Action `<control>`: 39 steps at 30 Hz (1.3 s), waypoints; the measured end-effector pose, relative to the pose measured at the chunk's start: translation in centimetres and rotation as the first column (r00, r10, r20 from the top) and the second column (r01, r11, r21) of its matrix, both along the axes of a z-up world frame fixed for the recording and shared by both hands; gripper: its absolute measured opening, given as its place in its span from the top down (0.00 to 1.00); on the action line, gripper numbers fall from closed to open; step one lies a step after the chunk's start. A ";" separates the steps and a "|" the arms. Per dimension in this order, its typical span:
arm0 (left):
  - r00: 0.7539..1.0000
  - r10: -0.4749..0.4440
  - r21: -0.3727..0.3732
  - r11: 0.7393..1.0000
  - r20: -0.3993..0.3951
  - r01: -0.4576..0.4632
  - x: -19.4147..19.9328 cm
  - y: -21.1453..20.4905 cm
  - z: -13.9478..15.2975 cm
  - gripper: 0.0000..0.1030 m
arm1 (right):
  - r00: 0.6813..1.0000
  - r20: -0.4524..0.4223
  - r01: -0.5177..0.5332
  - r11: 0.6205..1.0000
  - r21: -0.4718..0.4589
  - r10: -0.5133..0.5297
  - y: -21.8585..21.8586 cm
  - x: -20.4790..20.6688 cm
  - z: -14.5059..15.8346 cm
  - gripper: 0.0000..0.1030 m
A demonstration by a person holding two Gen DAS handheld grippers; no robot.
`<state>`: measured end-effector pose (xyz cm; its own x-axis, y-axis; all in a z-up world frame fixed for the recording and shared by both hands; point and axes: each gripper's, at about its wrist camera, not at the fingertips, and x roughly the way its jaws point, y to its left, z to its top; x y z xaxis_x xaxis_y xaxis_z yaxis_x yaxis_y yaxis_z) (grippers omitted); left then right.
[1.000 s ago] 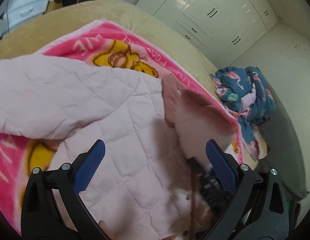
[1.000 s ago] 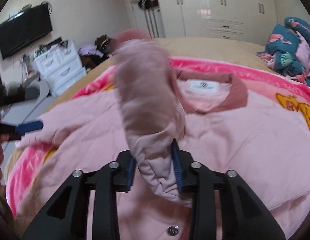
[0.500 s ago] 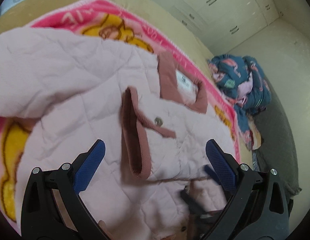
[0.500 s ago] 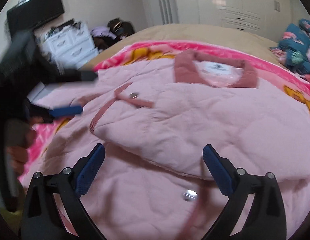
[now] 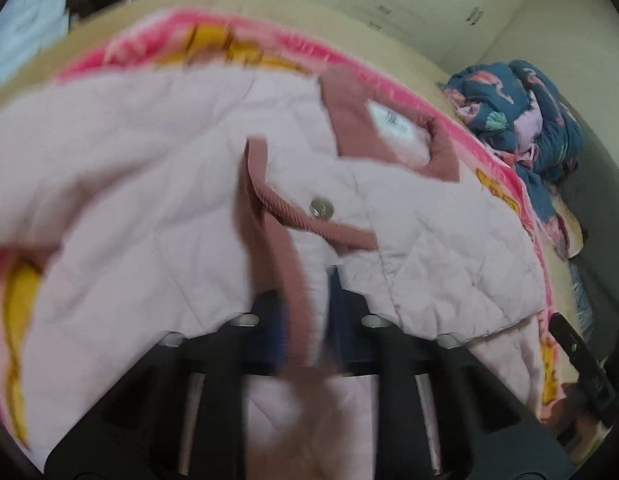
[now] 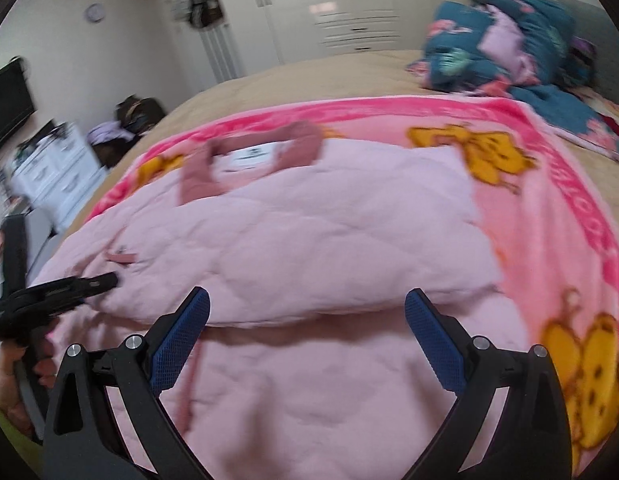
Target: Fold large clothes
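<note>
A pale pink quilted jacket (image 6: 309, 240) with a dusty-rose collar (image 6: 245, 148) lies spread on the bed. One sleeve is folded across its front. In the left wrist view my left gripper (image 5: 307, 280) is shut on that sleeve's rose cuff (image 5: 269, 208), just below a silver snap (image 5: 321, 206). The same gripper (image 6: 105, 280) shows at the jacket's left edge in the right wrist view, held by a hand (image 6: 13, 380). My right gripper (image 6: 305, 308) stands open over the jacket's lower half, with nothing between its blue pads (image 6: 181, 336).
Under the jacket lies a bright pink cartoon blanket (image 6: 549, 208) on a beige bed (image 6: 289, 76). A heap of teal patterned bedding (image 6: 509, 40) sits at the far right. A white dresser (image 6: 57, 176) stands left of the bed, with wardrobes (image 6: 349, 8) behind.
My right gripper let go of the sleeve, opened and swung right. The sleeve now lies across the jacket. My left gripper came down and shut on the cuff.
</note>
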<state>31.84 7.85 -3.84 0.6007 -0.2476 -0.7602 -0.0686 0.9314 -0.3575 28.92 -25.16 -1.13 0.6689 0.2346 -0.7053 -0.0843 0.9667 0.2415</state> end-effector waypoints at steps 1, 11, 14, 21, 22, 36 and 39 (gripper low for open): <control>1.000 -0.008 0.002 1.000 0.030 0.008 -0.2 0.1 0.9 0.93 | 1.000 0.001 0.017 1.000 -0.002 -0.017 -0.4 0.0 -0.1 0.05; 0.978 0.010 0.117 0.992 0.209 -0.036 -0.9 2.1 6.2 0.93 | 0.997 0.047 0.065 0.998 0.010 -0.065 -1.5 2.5 0.5 0.05; 0.990 0.023 0.128 0.991 0.138 -0.040 -0.1 2.5 4.1 0.93 | 0.998 0.037 0.050 0.999 -0.007 -0.050 -0.5 3.7 0.5 0.05; 0.999 0.030 0.152 0.988 0.041 -0.036 0.0 3.1 0.5 0.91 | 1.000 -0.017 0.024 0.999 -0.023 -0.024 1.3 6.3 -0.5 0.06; 0.999 0.030 0.156 0.987 0.038 -0.035 0.0 3.2 0.4 0.91 | 0.999 -0.031 0.023 1.000 -0.020 -0.024 1.3 6.5 -0.8 0.06; 1.000 0.019 0.179 0.984 -0.015 -0.016 0.1 3.0 -1.3 0.77 | 0.986 -0.147 0.061 0.994 -0.090 -0.074 0.5 8.1 -5.9 0.06; 1.000 0.024 0.170 0.985 -0.018 -0.020 -0.2 3.3 -1.0 0.75 | 0.986 -0.146 0.066 0.993 -0.094 -0.079 0.4 7.9 -5.8 0.06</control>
<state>31.60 11.17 -4.88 0.5887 -0.1004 -0.8021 -0.0955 0.9767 -0.1924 36.77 -24.72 -6.88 0.5676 0.1218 -0.8143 0.0171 0.9870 0.1596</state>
